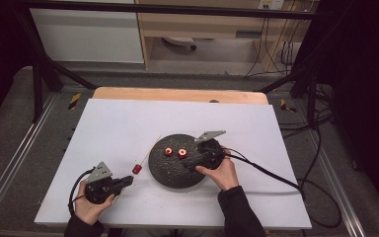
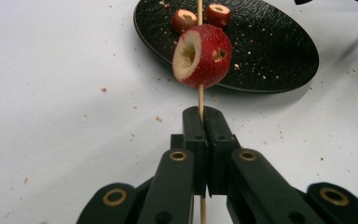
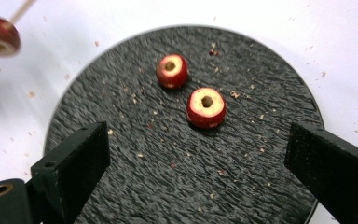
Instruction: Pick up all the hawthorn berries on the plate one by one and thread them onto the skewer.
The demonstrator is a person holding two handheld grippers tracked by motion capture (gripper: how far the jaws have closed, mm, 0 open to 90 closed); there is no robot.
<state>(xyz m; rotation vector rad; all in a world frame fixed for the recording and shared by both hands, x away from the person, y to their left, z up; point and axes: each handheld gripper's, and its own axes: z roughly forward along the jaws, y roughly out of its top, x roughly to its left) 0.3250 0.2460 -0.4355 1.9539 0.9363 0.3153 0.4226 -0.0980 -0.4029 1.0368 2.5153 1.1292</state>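
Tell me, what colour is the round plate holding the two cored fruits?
Black, with a rough pebbled texture: the round plate shows best in the right gripper view.

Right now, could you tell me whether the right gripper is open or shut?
Open: the right gripper hovers with jaws spread wide over the black plate, nothing between them.

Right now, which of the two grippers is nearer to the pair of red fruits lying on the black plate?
The right. The right gripper hovers open over the black plate, just beside the two red fruits. The left gripper is off the plate, clamping a skewer.
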